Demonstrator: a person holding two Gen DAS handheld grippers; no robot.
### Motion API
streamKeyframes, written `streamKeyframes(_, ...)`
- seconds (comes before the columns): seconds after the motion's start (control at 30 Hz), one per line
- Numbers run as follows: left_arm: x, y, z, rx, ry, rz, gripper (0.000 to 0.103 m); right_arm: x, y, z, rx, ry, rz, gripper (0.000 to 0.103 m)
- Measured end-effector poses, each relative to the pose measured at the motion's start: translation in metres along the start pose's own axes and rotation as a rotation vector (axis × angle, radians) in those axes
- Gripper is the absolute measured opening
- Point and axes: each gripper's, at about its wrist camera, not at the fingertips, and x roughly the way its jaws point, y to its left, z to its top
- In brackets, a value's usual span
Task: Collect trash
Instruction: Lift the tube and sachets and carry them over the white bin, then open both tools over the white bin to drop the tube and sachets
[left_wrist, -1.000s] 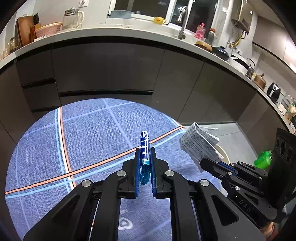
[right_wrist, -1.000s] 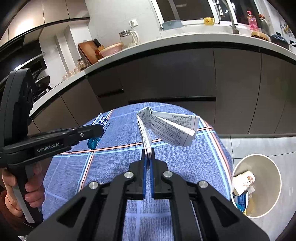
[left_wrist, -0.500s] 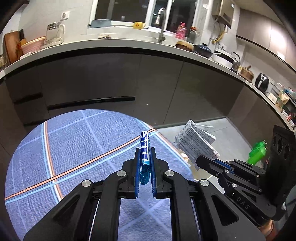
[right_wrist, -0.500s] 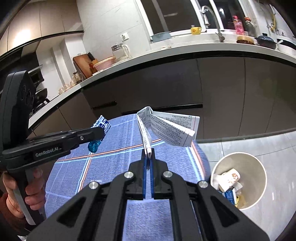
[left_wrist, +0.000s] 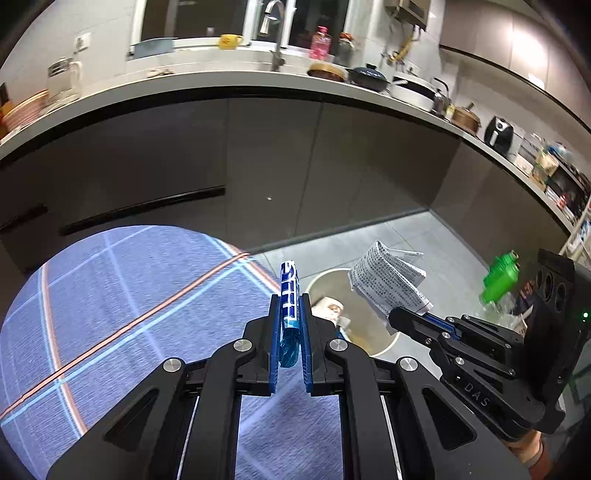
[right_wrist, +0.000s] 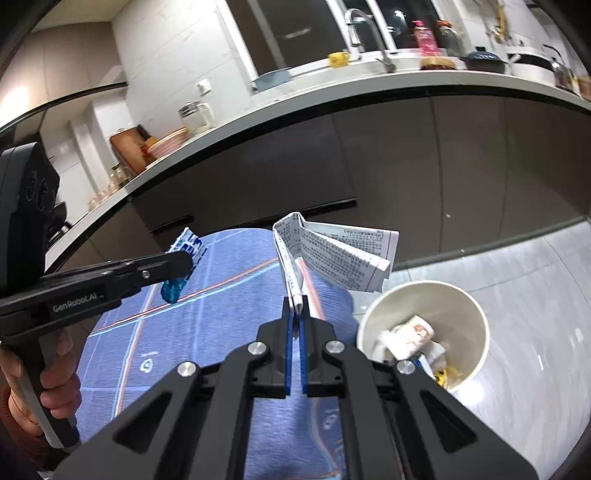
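My left gripper is shut on a blue and white wrapper, held upright above the right edge of the blue cloth-covered table. My right gripper is shut on a folded printed paper leaflet, held in the air just left of a white trash bin on the floor. The bin holds a paper cup and other scraps. In the left wrist view the leaflet hangs over the bin. The left gripper with its wrapper shows at the left of the right wrist view.
Dark kitchen cabinets under a white countertop run behind the table. A grey tiled floor lies to the right. A green bottle stands on the floor at the right.
Both grippers have swung to the right with their loads. The bin has come closer to the centre in both views, and the leaflet now hangs over it.
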Motion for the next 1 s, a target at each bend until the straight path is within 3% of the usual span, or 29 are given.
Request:
streamKeyframes(0.4,0.062,-0.044,0.007,0.071,0.078,-0.043,0.009,0.014,-0.062,-0.024,0.110,0.037,-0.060,0.005)
streamKeyframes(0.9,0.151,-0.075,0.007,0.127,0.195,-0.061,0.013,0.064,-0.118,-0.040,0.182,0.106,-0.083,0.009)
streamKeyframes(0.93,0.155,-0.075,0.008,0.127,0.195,-0.058,0.014,0.069,-0.120,-0.041,0.178,0.107,-0.086,0.010)
streamKeyframes(0.97,0.160,-0.075,0.008,0.130,0.194,-0.056,0.028,0.072,-0.122,-0.042,0.172,0.107,-0.088,0.014)
streamKeyframes(1.0,0.163,-0.076,0.008,0.131,0.190,-0.046,0.057,0.077,-0.122,-0.042,0.161,0.107,-0.094,0.034)
